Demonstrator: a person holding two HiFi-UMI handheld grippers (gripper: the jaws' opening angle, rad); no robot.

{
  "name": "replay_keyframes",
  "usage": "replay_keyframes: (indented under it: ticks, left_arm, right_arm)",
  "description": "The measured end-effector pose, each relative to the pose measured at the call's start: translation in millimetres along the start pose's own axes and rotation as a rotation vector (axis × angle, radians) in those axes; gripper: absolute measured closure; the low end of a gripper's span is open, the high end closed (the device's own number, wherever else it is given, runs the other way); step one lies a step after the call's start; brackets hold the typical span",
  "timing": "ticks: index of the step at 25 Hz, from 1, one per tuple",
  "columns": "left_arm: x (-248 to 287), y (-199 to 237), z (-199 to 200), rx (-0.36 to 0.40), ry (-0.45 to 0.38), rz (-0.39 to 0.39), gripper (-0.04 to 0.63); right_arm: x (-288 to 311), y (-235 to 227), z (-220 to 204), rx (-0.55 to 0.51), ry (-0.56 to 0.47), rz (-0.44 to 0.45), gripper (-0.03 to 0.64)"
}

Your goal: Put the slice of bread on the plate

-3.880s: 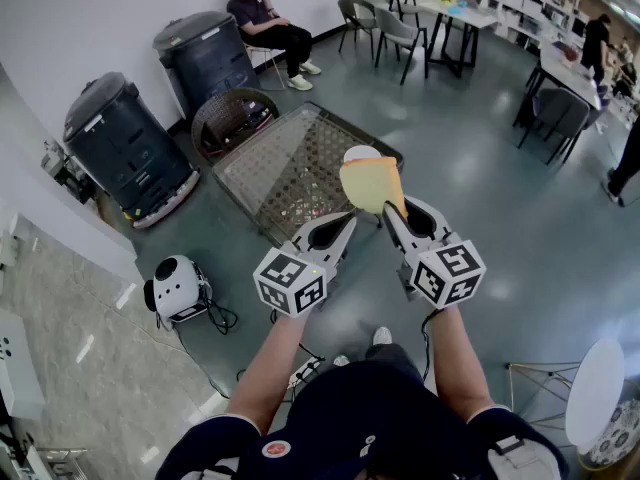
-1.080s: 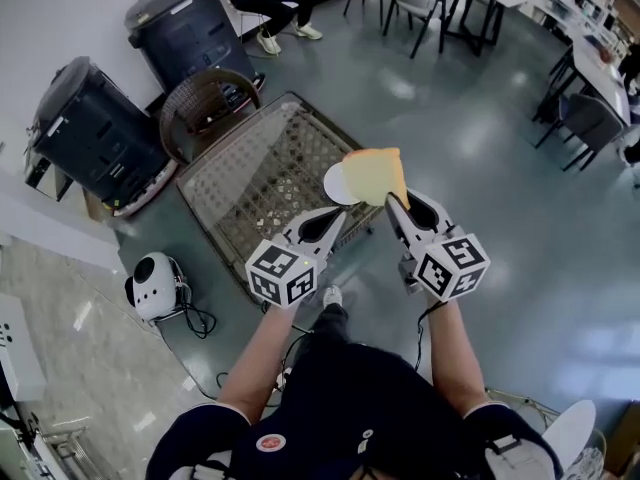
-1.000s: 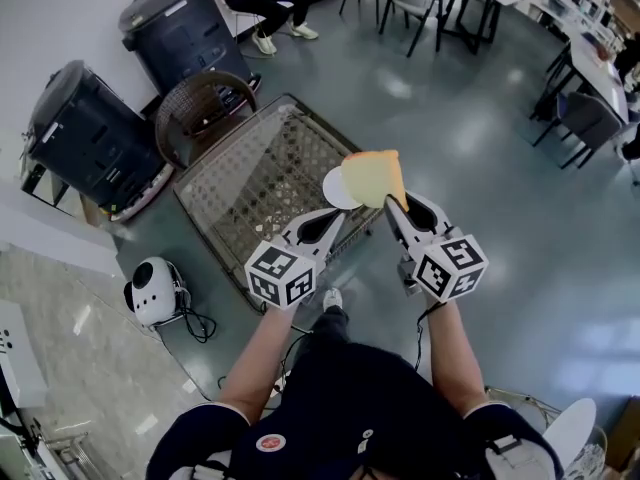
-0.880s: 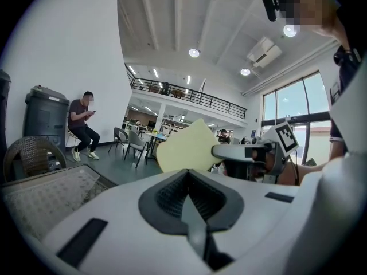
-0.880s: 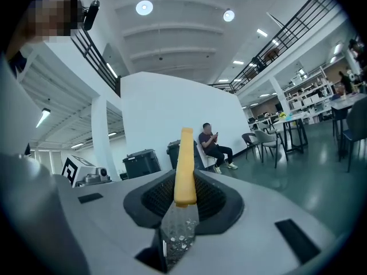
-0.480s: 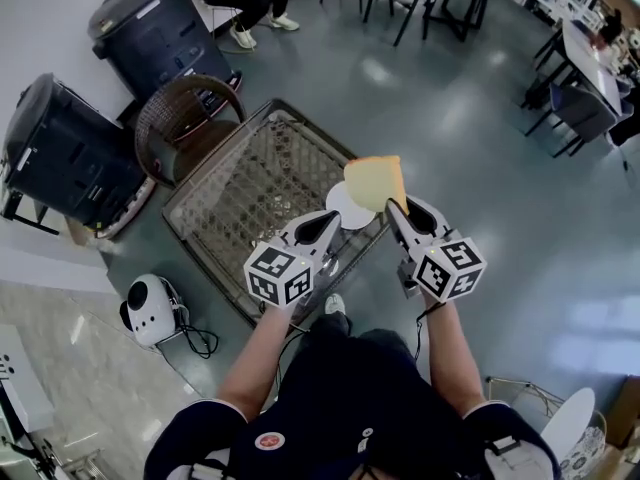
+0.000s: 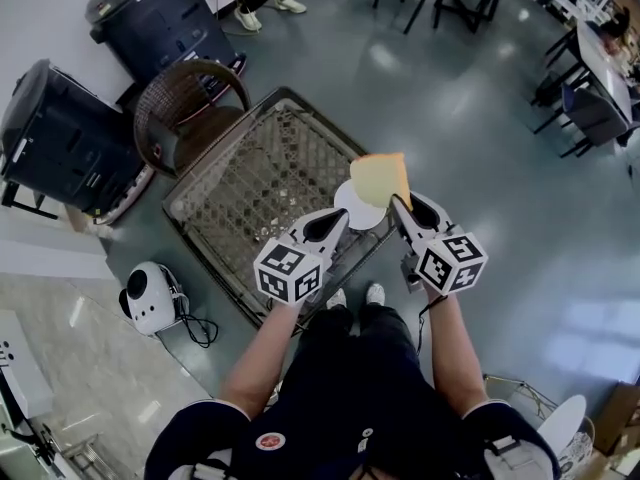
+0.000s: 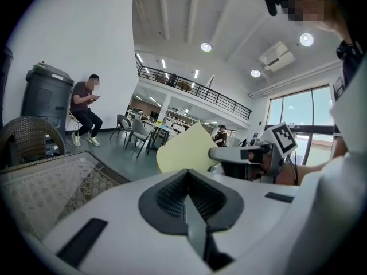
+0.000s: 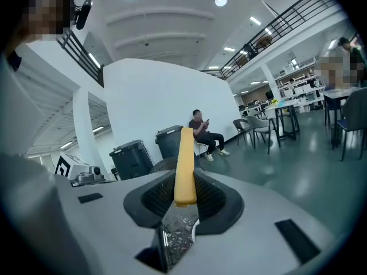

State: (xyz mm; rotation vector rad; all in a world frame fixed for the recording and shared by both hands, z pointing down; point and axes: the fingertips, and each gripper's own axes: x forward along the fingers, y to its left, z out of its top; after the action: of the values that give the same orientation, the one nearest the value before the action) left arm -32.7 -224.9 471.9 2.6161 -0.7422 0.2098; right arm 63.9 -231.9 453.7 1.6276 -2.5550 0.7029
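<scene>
A pale yellow slice of bread point(image 7: 379, 178) stands on edge in the air, with my right gripper point(image 7: 399, 204) shut on its lower edge. In the right gripper view the slice point(image 9: 184, 164) rises upright from between the pads. Just below and left of it, a small white plate point(image 7: 354, 213) lies at the near corner of the wire-mesh table point(image 7: 260, 173). My left gripper point(image 7: 341, 219) hovers by the plate's near left rim, jaws together and empty. The left gripper view shows the slice point(image 8: 184, 151) and the right gripper point(image 8: 252, 154) ahead.
A brown wicker chair point(image 7: 188, 103) and two dark bins point(image 7: 58, 136) point(image 7: 160, 10) stand beyond the mesh table. A white round device point(image 7: 151, 295) with a cable sits on the floor at left. Chairs and tables point(image 7: 585, 93) stand at the far right. A person sits by the far bin point(image 9: 202, 132).
Both grippers and the bread have moved forward and down toward the mesh table. The plate now lies right under the slice's near edge. The grip on the bread has not changed.
</scene>
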Motion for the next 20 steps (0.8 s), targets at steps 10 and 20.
replay_keyframes:
  ticks: [10, 20]
  left_arm:
    - [21.9, 16.4, -13.7, -0.027, 0.016, 0.109, 0.589]
    - [41.0, 40.8, -51.6, -0.064, 0.08, 0.19, 0.589]
  right_arm:
    - [29.3, -32.4, -21.2, 0.038, 0.091, 0.091, 0.526]
    - [60.2, -59.9, -60.8, 0.08, 0.184, 0.128, 0.526]
